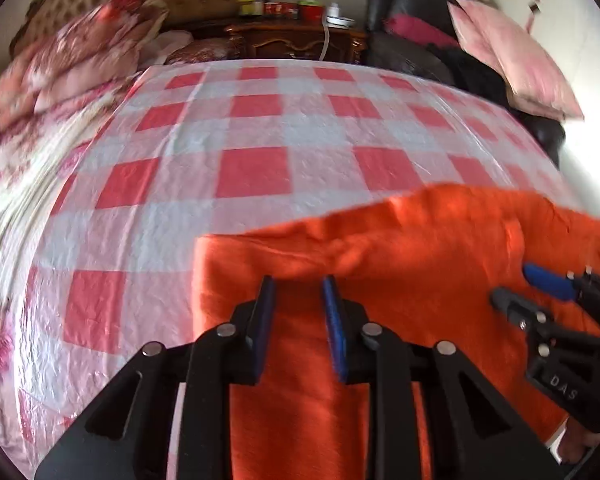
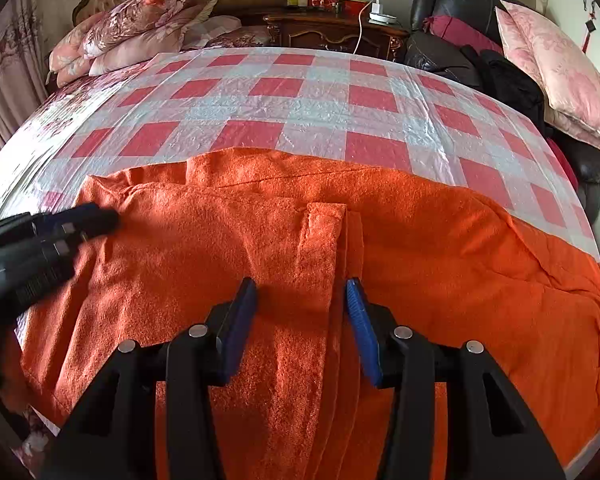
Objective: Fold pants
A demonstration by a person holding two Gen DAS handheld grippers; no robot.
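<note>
Two grippers are poised over the cloth, and neither is seen grasping anything. The left gripper (image 1: pixel 298 286) is held with its blue-padded jaws a narrow way apart, released, above the near left part of the bright orange fleece pants (image 1: pixel 400 280); no fabric is pinched between the pads. The right gripper (image 2: pixel 302 292) is parted wider, its jaws straddling a raised lengthwise fold ridge (image 2: pixel 326 240) at 12 o'clock, with the pads apparently clear of the pile.

Several risks are judged from here. If the right jaws were closed on the ridge alone, only the top layer might be caught and the lower layers dragged askew. The left view is blurred, so its exact height above the cloth cannot be told; a grab made too high would miss the edge. The glossy red-and-white checked plastic sheet (image 2: pixel 300 112) over the bed could let the whole garment slide.

The pants are spread across the near edge of the bed, beneath both grippers, running from 9 o'clock to 3 o'clock.
</note>
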